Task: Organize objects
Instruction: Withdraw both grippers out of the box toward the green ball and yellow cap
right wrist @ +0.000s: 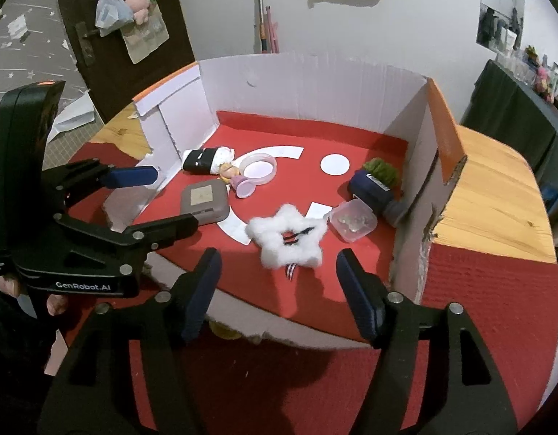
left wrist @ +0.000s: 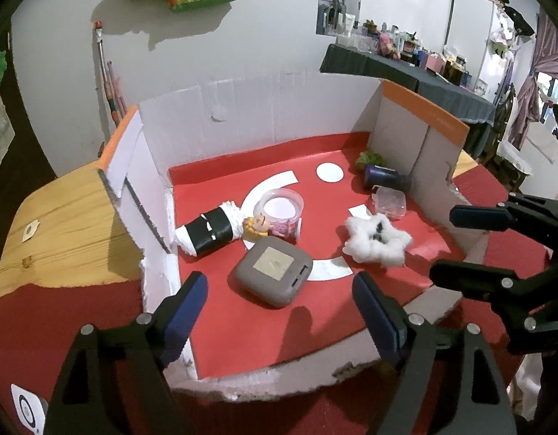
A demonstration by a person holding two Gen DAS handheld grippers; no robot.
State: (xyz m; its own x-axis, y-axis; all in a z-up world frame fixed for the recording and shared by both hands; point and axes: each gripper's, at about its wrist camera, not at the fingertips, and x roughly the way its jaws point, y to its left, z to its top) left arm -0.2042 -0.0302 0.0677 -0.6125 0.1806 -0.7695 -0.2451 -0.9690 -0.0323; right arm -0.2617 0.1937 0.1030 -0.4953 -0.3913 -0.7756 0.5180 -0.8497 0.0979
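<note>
A low white cardboard box [left wrist: 279,108] [right wrist: 315,83] with a red floor holds the objects. In it lie a grey square case [left wrist: 273,275] [right wrist: 204,201], a white fluffy star [left wrist: 377,241] [right wrist: 288,239], a black-and-white roll [left wrist: 206,233] [right wrist: 202,159], a clear round cup [left wrist: 280,210] [right wrist: 259,168] with a small doll [left wrist: 257,226] [right wrist: 230,172] beside it, a clear little lidded box [left wrist: 388,203] [right wrist: 353,221] and a dark blue pot [left wrist: 384,177] [right wrist: 373,188]. My left gripper [left wrist: 279,290] [right wrist: 159,201] hovers open above the grey case. My right gripper [right wrist: 279,257] [left wrist: 447,243] hovers open above the star. Neither holds anything.
The box stands on a wooden table [right wrist: 489,181] partly covered by a red mat [right wrist: 478,308]. A green tuft [right wrist: 382,170] sits by the dark blue pot in the right corner. A person's hand [right wrist: 56,302] grips the left tool. A cluttered dark shelf [left wrist: 406,69] stands behind.
</note>
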